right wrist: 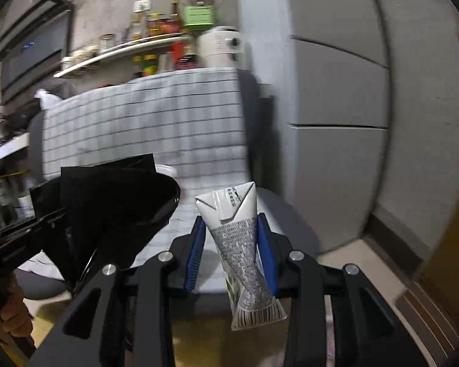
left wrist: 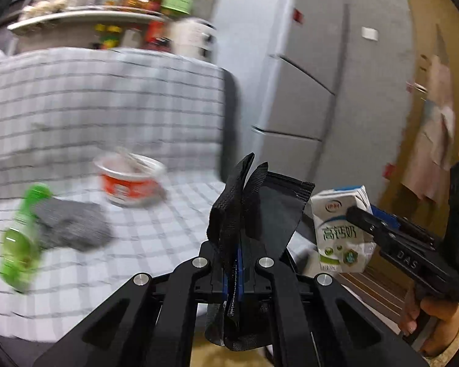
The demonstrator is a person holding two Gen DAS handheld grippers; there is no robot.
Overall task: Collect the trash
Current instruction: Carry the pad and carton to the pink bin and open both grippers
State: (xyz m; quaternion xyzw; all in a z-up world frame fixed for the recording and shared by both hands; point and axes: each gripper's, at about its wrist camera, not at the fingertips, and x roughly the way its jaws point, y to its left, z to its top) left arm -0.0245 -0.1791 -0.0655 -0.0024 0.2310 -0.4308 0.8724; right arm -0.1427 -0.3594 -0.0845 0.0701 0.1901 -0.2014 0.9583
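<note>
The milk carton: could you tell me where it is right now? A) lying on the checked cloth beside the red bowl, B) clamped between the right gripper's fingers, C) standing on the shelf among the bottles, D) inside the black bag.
B: the right wrist view shows the milk carton squeezed between the blue pads of the right gripper, off the checked cloth and outside the black bag.

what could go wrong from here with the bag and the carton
The black plastic trash bag hangs from the shut left gripper by a thin pinched fold, so it may slip free. Its mouth looks narrow and slack, so the squashed white milk carton in the right gripper could miss it and fall onto the checked cloth.
</note>
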